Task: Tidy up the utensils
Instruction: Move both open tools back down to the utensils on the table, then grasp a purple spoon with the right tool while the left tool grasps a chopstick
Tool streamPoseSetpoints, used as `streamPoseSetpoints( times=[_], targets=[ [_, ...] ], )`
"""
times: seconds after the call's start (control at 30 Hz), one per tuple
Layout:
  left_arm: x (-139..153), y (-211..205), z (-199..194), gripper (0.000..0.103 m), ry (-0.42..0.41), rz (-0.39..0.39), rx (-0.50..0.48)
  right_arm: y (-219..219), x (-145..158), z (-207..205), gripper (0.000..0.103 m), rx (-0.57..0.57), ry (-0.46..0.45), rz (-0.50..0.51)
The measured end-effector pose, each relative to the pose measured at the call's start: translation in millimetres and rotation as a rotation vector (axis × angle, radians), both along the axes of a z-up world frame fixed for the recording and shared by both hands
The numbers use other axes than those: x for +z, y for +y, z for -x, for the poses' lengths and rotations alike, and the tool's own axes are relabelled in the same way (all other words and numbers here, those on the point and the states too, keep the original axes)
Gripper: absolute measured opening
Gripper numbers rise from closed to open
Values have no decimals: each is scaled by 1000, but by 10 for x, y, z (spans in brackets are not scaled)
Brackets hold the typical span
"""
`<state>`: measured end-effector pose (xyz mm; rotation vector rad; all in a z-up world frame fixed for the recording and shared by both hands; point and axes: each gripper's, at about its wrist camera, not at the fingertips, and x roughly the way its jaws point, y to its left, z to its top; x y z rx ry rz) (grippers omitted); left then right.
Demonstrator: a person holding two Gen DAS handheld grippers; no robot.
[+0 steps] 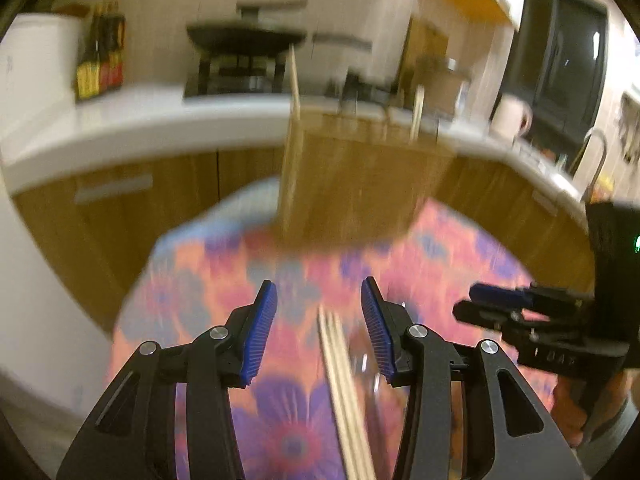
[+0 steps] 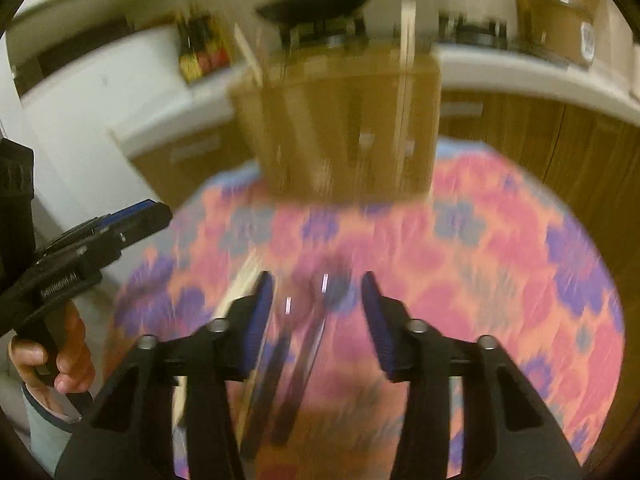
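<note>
Chopsticks point(image 1: 344, 392) before holder point(image 1: 360, 184) on table point(image 1: 460, 248)

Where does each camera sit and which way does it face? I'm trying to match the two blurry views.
Left wrist: sits on the left gripper, looking down over wooden chopsticks on the floral tablecloth toward the wooden utensil holder; the right gripper shows at right.
Right wrist: sits on the right gripper, above dark-handled utensils, facing the same holder; the left gripper and the hand holding it show at left.
Shared: tablecloth, holder, kitchen counter, each other's gripper.

Home kitchen: gas stove point(image 1: 240, 76), wok point(image 1: 244, 36), countertop point(image 1: 120, 120), sauce bottles point(image 1: 100, 60).
</note>
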<state>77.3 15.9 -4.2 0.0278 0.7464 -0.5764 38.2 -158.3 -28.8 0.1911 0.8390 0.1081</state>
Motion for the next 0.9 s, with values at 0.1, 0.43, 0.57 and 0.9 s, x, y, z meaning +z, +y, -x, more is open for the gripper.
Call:
streamPoseSetpoints(
  times=[0.1,0.43,0.57,0.9],
  targets=[
    [-272,-53,78,41,87,-81,-31,84,-192,39,28,20,68,3],
    [-598,-202,175,30,138,-232,-89,123,-470,33,18,11,164,21],
    [-583,-227,178,23,138,-250,-91,238,-469,-50,18,17,173,60],
    [-575,-224,135,22,152,-293,-71,167,-474,-44,9,-38,203,112]
  ],
)
